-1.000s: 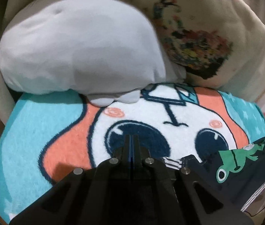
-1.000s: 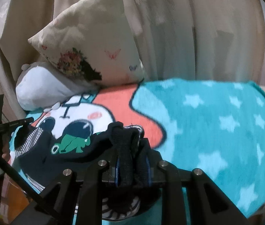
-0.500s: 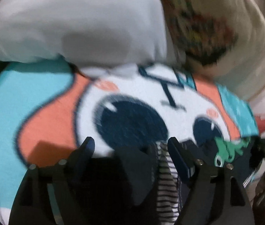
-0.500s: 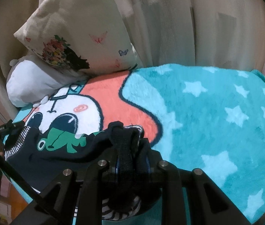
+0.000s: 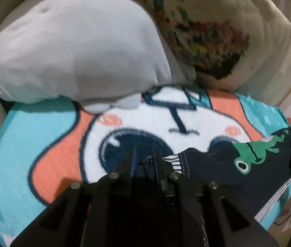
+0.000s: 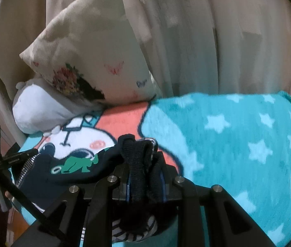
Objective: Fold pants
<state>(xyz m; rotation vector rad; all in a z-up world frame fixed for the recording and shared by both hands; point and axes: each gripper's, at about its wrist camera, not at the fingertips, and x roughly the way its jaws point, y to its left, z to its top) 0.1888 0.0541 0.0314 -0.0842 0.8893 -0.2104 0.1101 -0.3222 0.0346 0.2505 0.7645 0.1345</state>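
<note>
Left gripper (image 5: 143, 156): fingers closing, a dark fold of the pants between them.
Pants (image 5: 238, 162): navy, green frog print, striped cuff; stretched between both grippers, over the blanket's near-left edge.
Right gripper (image 6: 143, 177): fingers clenched on a bunched navy waistband.
Blanket (image 6: 238, 144): teal with stars, covering the bed; open surface toward the right.
Pillows (image 6: 87, 57): upright against the curtain, far left.

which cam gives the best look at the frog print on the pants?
Left wrist: the frog print lies flat and unobstructed on the pants, eye and body clear. In the right wrist view the print is smaller, creased and partly hidden in bunched fabric.
</note>
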